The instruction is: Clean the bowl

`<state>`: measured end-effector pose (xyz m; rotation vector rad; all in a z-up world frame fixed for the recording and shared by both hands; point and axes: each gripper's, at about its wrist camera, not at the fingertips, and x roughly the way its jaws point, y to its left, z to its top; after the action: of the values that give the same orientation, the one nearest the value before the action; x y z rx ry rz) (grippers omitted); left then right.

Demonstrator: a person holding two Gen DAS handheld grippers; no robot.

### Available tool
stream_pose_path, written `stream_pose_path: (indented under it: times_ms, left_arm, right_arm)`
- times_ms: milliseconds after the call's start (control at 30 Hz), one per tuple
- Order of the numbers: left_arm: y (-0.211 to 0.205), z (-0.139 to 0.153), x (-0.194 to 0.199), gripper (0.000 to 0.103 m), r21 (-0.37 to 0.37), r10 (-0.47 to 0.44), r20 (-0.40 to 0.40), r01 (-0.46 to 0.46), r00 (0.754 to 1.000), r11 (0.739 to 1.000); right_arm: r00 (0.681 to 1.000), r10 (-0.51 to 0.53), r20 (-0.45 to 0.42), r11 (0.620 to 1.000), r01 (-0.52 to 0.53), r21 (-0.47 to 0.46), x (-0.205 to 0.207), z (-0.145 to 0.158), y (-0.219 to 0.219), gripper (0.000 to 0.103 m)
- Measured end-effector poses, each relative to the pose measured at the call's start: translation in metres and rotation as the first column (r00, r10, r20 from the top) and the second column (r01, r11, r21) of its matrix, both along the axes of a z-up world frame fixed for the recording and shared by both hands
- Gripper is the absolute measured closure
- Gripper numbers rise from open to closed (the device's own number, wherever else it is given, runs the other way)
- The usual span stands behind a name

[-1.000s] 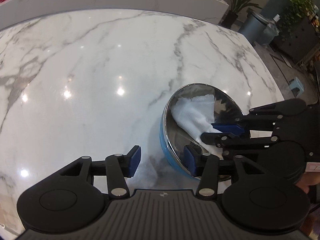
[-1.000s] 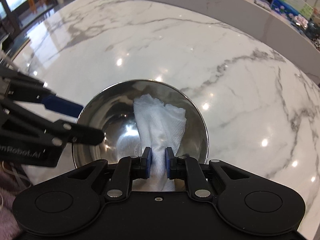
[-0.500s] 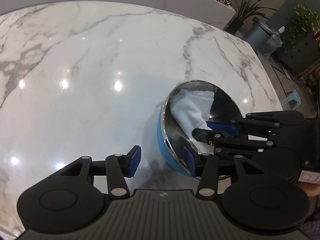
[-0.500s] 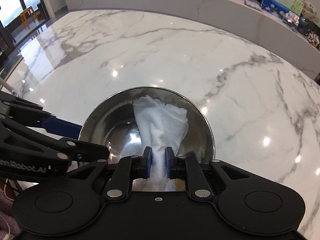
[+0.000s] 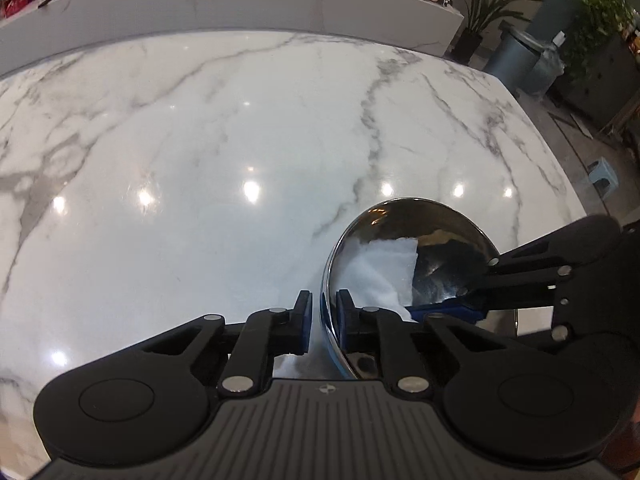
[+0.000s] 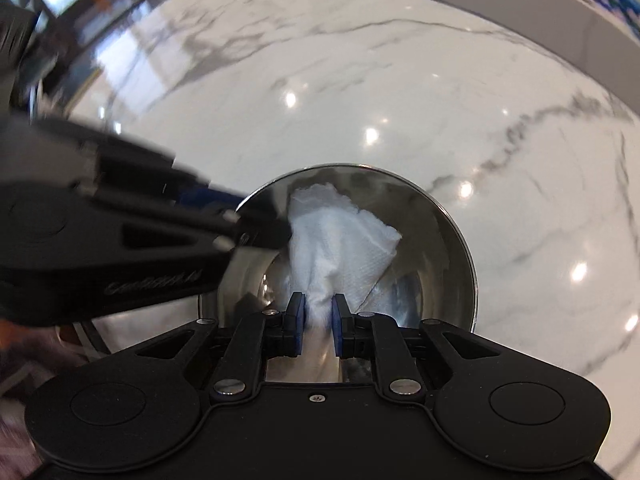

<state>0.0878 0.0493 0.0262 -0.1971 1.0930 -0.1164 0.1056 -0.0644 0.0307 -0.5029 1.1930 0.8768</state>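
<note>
A steel bowl with a blue outside is tilted on the marble table. My left gripper is shut on the bowl's near rim, one pad outside and one inside. My right gripper is shut on a white paper towel that lies inside the bowl. The towel also shows in the left wrist view, with the right gripper's fingers reaching in from the right. The left gripper shows blurred at the bowl's left rim in the right wrist view.
The white marble table spreads far and left of the bowl. Its right edge drops to the floor, where a bin and plants stand. A raised marble ledge runs along the back.
My left gripper has closed from wide open onto the bowl's rim and the bowl now stands tilted. The right gripper keeps hold of the towel inside it.
</note>
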Motion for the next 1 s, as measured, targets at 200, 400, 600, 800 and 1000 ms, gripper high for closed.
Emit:
stream_pose_path:
  times_ms: [200,400,600,800,1000]
  left_arm:
    - [-0.003,0.001,0.000,0.091,0.041,-0.024,0.008,0.024,1.000,0.999]
    - [-0.002,0.000,0.002,0.090,0.039,-0.024,0.006,0.024,1.000,0.999]
    - [0.004,0.002,-0.002,0.085,-0.010,0.005,-0.010,-0.006,1.000,1.000]
    - [0.005,0.003,-0.013,0.072,-0.072,0.002,-0.049,-0.006,0.999,0.997]
    - [-0.006,-0.002,-0.019,0.072,-0.096,-0.052,-0.082,0.044,0.995,0.994]
  right_arm:
    - [0.982,0.142,0.126,0.979,-0.121,-0.164,-0.018,0.003,0.009,0.091]
    - [0.945,0.205,0.253,0.952,-0.133,-0.276,-0.033,0.001,0.010,0.091]
    - [0.972,0.113,0.208,0.979,-0.073,-0.191,-0.022,0.003,-0.002,0.091]
    - [0.988,0.024,0.150,0.994,-0.007,-0.108,-0.011,0.005,-0.013,0.091]
    - [0.991,-0.006,0.132,0.997,0.016,-0.078,-0.013,0.006,-0.017,0.091]
